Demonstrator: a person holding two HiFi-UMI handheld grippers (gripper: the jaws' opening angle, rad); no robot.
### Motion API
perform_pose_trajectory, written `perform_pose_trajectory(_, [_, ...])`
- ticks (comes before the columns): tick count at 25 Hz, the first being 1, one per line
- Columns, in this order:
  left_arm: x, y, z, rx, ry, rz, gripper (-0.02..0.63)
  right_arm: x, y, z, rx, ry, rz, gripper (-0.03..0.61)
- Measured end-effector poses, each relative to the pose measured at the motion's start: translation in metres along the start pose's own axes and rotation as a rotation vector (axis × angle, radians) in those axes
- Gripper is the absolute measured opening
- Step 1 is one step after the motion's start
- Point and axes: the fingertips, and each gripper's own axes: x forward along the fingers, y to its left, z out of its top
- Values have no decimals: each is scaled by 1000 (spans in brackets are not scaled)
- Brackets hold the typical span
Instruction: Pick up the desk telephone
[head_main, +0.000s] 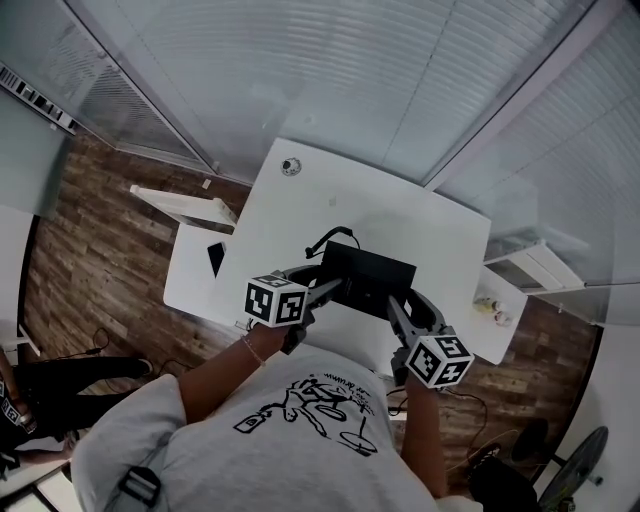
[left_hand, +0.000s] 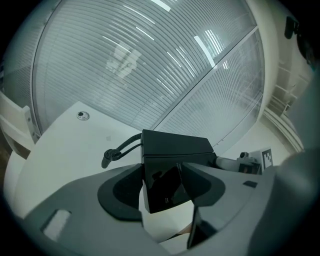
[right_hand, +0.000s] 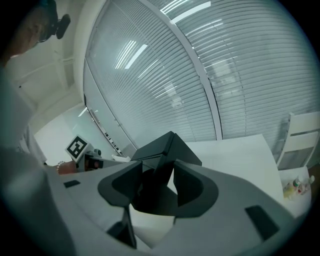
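Black desk telephone (head_main: 370, 275) over white desk (head_main: 300, 205), left gripper (left_hand: 162, 187) and right gripper (right_hand: 157, 185) closed on its opposite ends, seemingly to balance a level lift.

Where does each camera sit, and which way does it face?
Head view: on the person's head, facing steeply down at desk telephone, white desk, forearms, shirt.
Left gripper view: on left gripper, along its jaws gripping the telephone.
Right gripper view: on right gripper, likewise, opposite end.
Shared: all show the telephone.
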Motion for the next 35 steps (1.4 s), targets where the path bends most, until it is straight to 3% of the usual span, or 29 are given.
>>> perform_pose_trajectory(19, [-54, -64, 67, 55, -128, -53, 239, -50, 51, 84, -87, -142, -4, 186])
perform_pose_trajectory(35, [-67, -77, 78, 78, -170, -68, 239, -61, 62, 100, -107, -177, 1, 181])
